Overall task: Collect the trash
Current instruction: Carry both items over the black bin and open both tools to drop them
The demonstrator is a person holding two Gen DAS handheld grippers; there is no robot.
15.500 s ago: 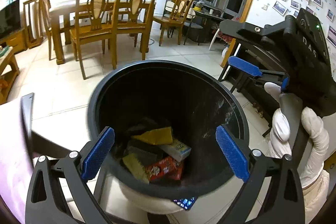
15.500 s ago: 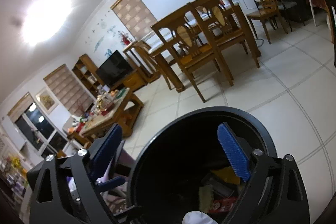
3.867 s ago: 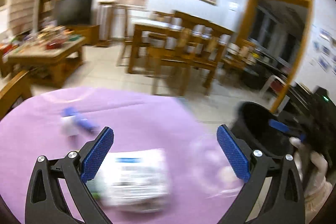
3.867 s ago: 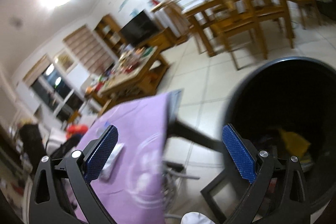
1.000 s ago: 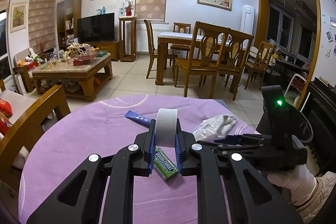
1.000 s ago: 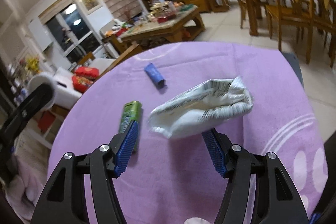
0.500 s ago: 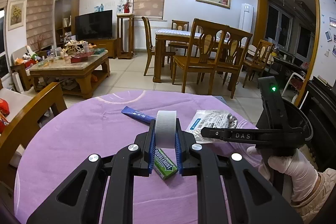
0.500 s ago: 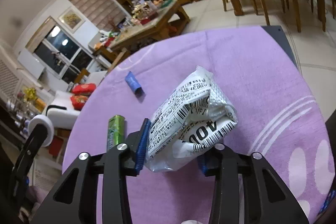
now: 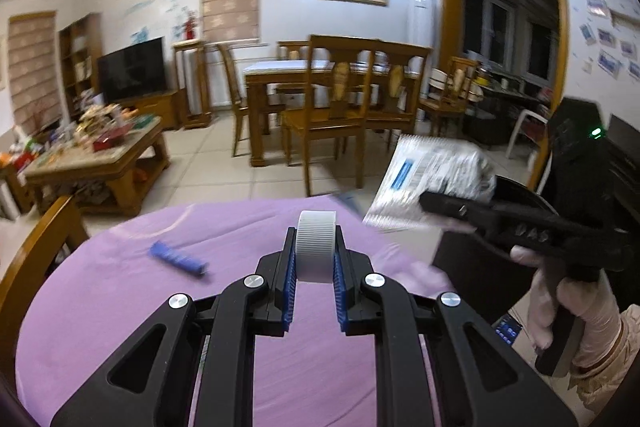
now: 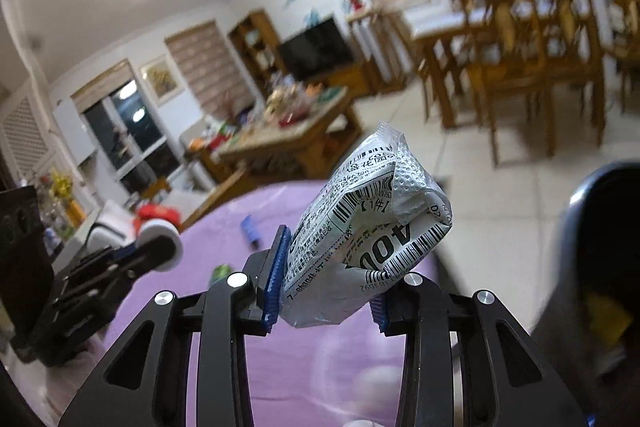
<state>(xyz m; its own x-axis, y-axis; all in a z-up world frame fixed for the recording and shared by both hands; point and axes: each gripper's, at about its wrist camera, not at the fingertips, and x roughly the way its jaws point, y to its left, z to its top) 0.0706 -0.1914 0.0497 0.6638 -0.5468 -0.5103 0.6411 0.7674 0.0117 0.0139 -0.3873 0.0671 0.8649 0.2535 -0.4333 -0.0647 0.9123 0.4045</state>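
My left gripper (image 9: 316, 259) is shut on a white ribbed roll (image 9: 317, 245) and holds it above the purple table (image 9: 120, 307). My right gripper (image 10: 326, 277) is shut on a silver-white barcoded packet (image 10: 368, 219), lifted off the table; the packet also shows in the left wrist view (image 9: 432, 183). A blue wrapper (image 9: 178, 261) lies on the table at the left. A green packet (image 10: 220, 273) lies on the table below the left gripper (image 10: 160, 247). The black bin (image 10: 600, 247) stands on the floor at the right, with yellow trash inside.
A wooden chair back (image 9: 36, 247) stands at the table's left edge. A cluttered coffee table (image 9: 100, 155), dining table and chairs (image 9: 340, 99) and a TV (image 9: 132, 67) stand further back. A phone (image 9: 506, 329) lies low at the right.
My right gripper has lifted the packet off the table and swung right towards the bin. My left gripper still holds the roll and has turned slightly right.
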